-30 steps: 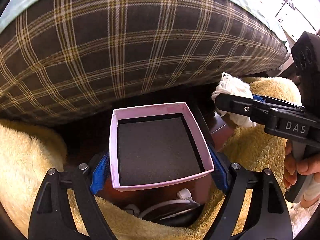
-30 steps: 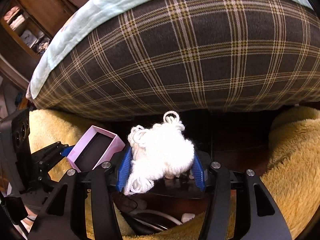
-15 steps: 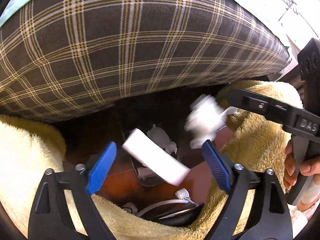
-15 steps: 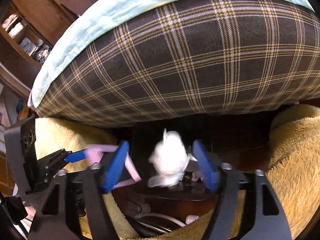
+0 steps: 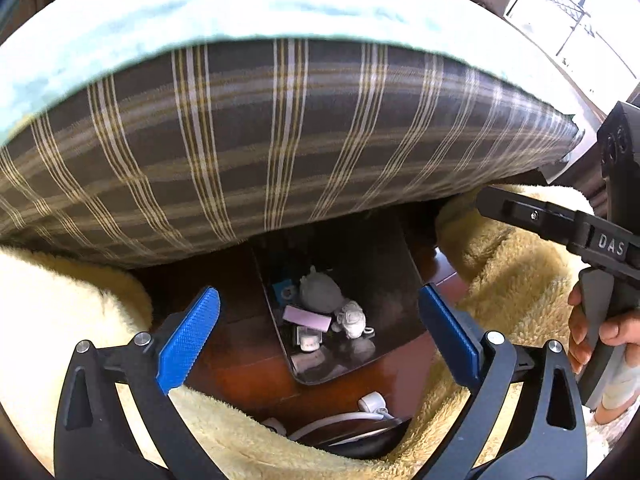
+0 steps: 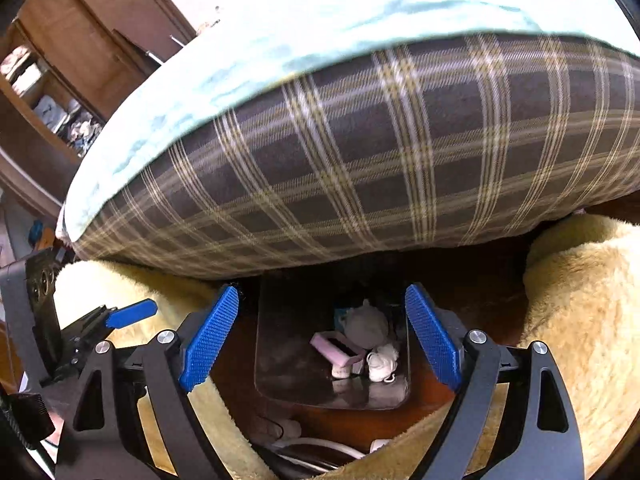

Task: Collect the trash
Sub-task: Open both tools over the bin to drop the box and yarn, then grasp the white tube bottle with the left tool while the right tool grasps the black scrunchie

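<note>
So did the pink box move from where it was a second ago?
Yes. The pink box has dropped out of the left gripper, whose jaws are opening with nothing between them, down into the dark bin beneath the plaid cushion.

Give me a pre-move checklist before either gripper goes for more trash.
1. Left gripper empty: ok, jaws opening, nothing between them.
2. Right gripper empty: ok, jaws opening, nothing between them.
3. Pink box inside the dark bin: ok, lying on other items.
4. White yarn ball inside the bin: ok, beside the pink box.
5. White cable clear of the grippers: ok, on the floor below the bin.
6. More trash in reach: cannot tell, plaid cushion blocks the view beyond.
</note>
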Action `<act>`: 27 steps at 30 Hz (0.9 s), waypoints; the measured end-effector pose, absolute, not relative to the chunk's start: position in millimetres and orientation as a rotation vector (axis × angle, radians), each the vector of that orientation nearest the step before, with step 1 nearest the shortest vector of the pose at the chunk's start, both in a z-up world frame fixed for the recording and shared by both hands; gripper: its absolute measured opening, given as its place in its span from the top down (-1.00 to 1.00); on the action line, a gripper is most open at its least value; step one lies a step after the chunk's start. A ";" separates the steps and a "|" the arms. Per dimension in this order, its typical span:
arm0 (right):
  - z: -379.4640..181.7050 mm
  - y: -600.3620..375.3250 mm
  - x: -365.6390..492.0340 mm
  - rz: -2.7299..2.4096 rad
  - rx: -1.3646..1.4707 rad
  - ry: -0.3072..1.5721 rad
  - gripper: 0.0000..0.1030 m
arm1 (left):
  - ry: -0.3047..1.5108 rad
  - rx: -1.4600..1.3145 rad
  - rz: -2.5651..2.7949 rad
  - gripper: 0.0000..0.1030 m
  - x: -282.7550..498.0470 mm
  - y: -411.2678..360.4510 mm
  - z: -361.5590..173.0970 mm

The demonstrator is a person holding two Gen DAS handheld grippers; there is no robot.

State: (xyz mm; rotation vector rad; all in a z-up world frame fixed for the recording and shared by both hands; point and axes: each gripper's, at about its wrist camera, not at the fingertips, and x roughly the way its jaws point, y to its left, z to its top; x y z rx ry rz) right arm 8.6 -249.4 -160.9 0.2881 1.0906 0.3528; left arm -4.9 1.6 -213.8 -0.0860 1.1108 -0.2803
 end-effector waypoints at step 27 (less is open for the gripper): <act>-38.4 -239.4 129.6 0.285 0.116 0.729 -0.68 | 0.780 0.020 -0.210 -0.84 110.5 10.4 -82.7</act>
